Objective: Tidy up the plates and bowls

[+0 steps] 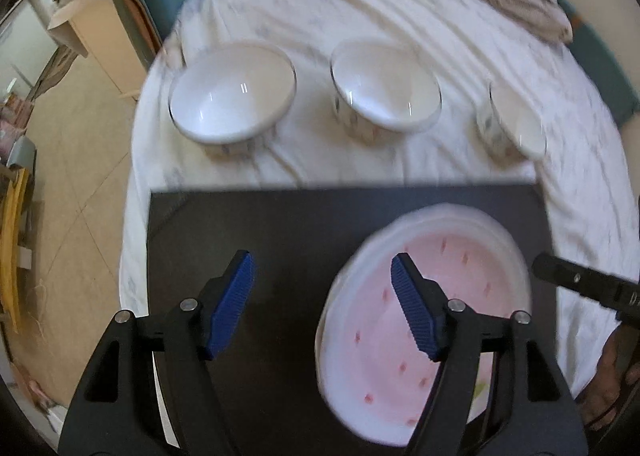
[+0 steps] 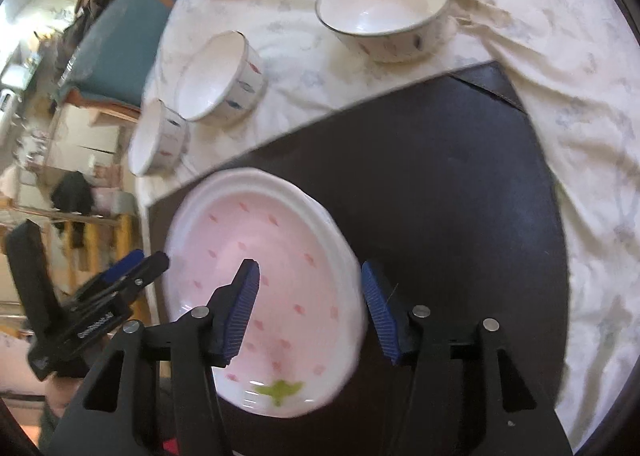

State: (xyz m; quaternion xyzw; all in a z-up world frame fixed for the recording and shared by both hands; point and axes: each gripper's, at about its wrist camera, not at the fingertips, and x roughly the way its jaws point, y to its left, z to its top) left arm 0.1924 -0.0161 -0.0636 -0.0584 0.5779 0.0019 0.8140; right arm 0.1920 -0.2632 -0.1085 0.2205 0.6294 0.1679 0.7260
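Observation:
A pink plate (image 1: 424, 316) with a white rim and small red marks lies on a black mat (image 1: 280, 224); its rim looks layered, like a stack. My left gripper (image 1: 322, 260) hangs open above the mat, its right finger over the plate's left part. In the right wrist view my right gripper (image 2: 310, 268) is open astride the plate's (image 2: 272, 248) right rim, with neither pad touching it. Three white bowls (image 1: 232, 92) (image 1: 386, 88) (image 1: 516, 120) stand in a row on the cloth beyond the mat.
A rumpled white cloth (image 1: 360, 16) covers the table. The table's left edge drops to a tiled floor (image 1: 72, 176) with furniture. The right gripper's black finger (image 1: 580, 284) and a person's hand (image 1: 616, 368) show at the right. Bare mat (image 2: 460, 176) lies right of the plate.

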